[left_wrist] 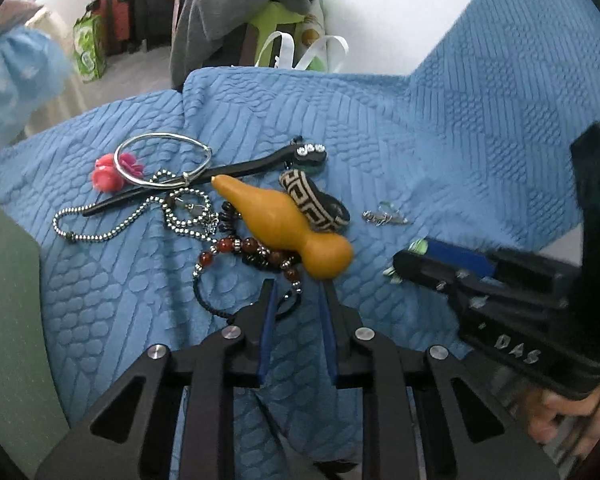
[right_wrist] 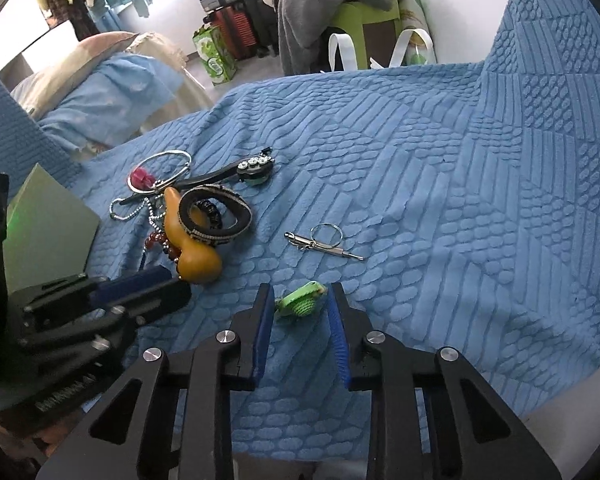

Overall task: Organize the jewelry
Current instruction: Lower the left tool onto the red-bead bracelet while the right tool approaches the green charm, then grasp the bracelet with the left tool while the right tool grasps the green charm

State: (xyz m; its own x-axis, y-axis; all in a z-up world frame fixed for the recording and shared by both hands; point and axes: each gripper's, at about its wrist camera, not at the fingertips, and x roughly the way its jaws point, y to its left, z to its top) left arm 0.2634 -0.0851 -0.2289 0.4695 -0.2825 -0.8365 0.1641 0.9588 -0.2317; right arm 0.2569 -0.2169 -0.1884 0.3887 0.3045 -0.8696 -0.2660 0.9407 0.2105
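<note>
A jewelry heap lies on the blue quilted blanket [left_wrist: 420, 140]: an orange gourd charm [left_wrist: 284, 224], a red bead bracelet [left_wrist: 252, 246], a silver bangle [left_wrist: 162, 158], a ball chain [left_wrist: 100, 220] and a patterned band [left_wrist: 312, 204]. My left gripper [left_wrist: 298, 290] points down at the heap, jaws narrowly apart. The bracelet's end beads lie between the tips, and its right finger is beside the gourd's base. My right gripper [right_wrist: 300, 294] straddles a small green crocheted charm [right_wrist: 300, 304] lying on the blanket. The pads stand close on both sides of the charm, and I see no press.
A silver keyring with small tools [right_wrist: 324, 240] lies alone right of the heap. A grey-green flat box [right_wrist: 48, 228] sits at the left edge. A black rhinestone strap [left_wrist: 260, 164] and a pink flower [left_wrist: 108, 174] lie behind the heap. Beyond the bed are bags and piled clothes.
</note>
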